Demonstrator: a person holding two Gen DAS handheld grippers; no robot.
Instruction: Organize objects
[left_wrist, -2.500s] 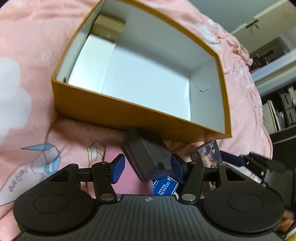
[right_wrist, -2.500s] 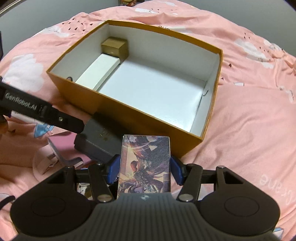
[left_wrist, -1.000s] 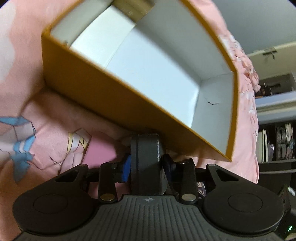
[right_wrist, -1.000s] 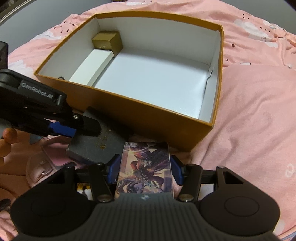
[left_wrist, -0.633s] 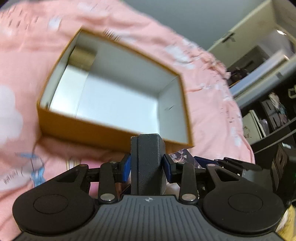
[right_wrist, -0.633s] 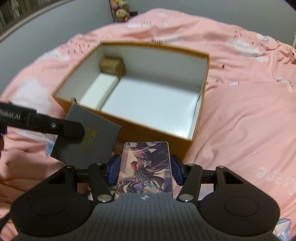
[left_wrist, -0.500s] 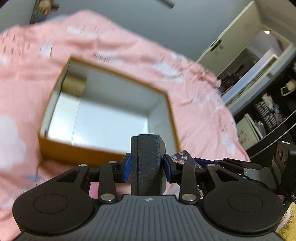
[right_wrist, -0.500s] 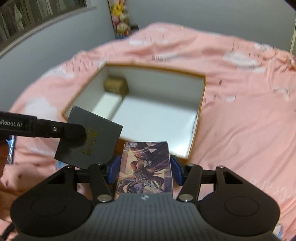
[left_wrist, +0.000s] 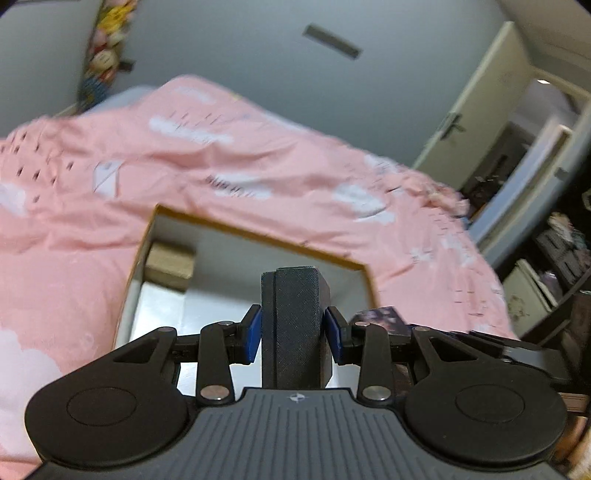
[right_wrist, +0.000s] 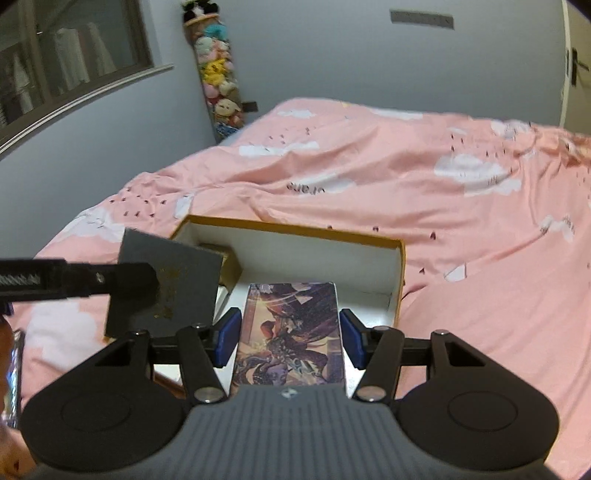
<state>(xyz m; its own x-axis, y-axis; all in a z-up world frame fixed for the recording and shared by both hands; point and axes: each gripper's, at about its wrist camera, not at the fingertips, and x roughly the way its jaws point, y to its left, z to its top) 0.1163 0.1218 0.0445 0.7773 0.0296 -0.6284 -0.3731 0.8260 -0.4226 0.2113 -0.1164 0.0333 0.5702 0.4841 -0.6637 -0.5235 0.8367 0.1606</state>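
- Left gripper (left_wrist: 293, 334): clenched on a dark grey case (left_wrist: 295, 325), held edge-on and upright between the blue pads (left_wrist: 253, 332), which press both broad faces.
- From the right wrist camera the same case (right_wrist: 166, 284) shows its flat face with gold print, hanging in the air at 9 o'clock, in front of the box's left corner.
- Right gripper (right_wrist: 290, 334): grasping a card box (right_wrist: 291, 332) with printed fantasy art, long side pointing away; pads sit at its two long edges, though the left one shows a thin gap, contact unclear.
- Orange box (right_wrist: 400, 266) lies open on the pink bedspread (right_wrist: 461, 258), white inside, at 12 o'clock of both grippers and below them.
- Inside the box, far left corner: a small gold box (left_wrist: 170, 264); a white slab (left_wrist: 159, 310) just before it along the left wall.
- Both held items are above the box's near side, apart from its floor.
- Plush toys (right_wrist: 218, 88) stacked in the room corner at 11 o'clock.
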